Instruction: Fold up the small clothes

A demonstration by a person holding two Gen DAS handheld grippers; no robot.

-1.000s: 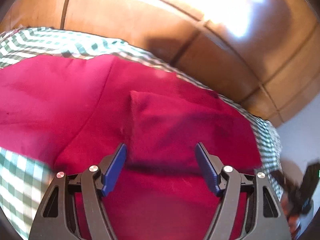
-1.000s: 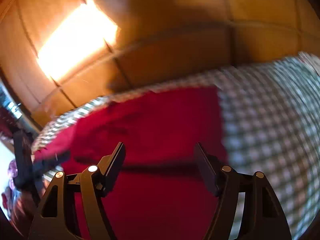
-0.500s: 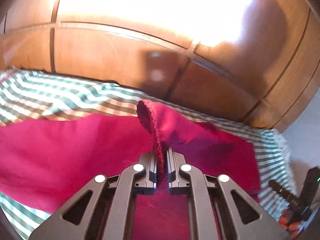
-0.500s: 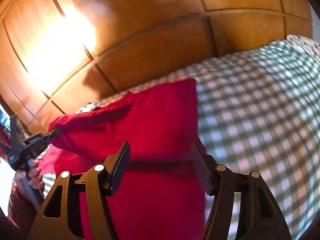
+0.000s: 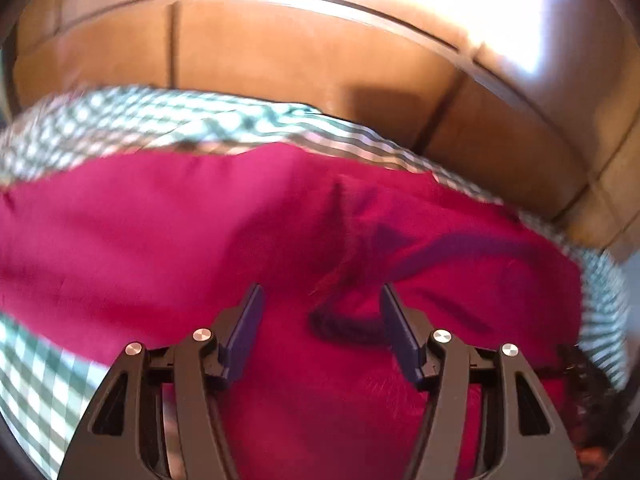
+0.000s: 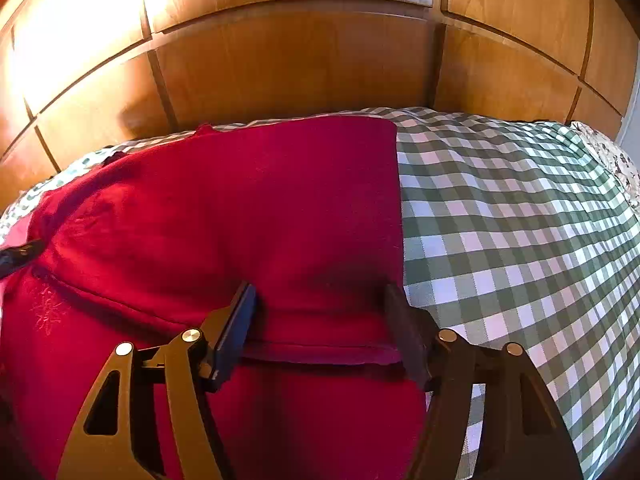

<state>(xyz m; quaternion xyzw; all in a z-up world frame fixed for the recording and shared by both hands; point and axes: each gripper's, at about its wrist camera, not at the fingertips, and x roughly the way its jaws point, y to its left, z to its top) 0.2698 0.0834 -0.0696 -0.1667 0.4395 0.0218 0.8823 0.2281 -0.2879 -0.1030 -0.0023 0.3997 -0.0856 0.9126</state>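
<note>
1. Red knit garment is lying spread over the green-and-white checked bedcover, which is serving as the landmark; its straight right edge is running up the cover toward the wooden panelled headboard.
2. Right of that edge, the checked cover is lying bare.
3. A folded layer of the garment is resting on top of the rest, its hemmed edge crossing just in front of the right gripper.
4. The right gripper is hovering above this hem with its jaws spread apart and nothing pinched between them; they have been widening a little.
5. In the left wrist view, the same cloth is showing magenta and blurred, covering most of the checked cover, with checks peeking out at the far side and at the lower left.
6. The left gripper is standing over the garment with its blue pads parted; its jaws have just been opening, and a rumpled ridge of fabric is sitting between them, released.
7. A dark curved fold edge is lying near the inner face of one pad.
</note>
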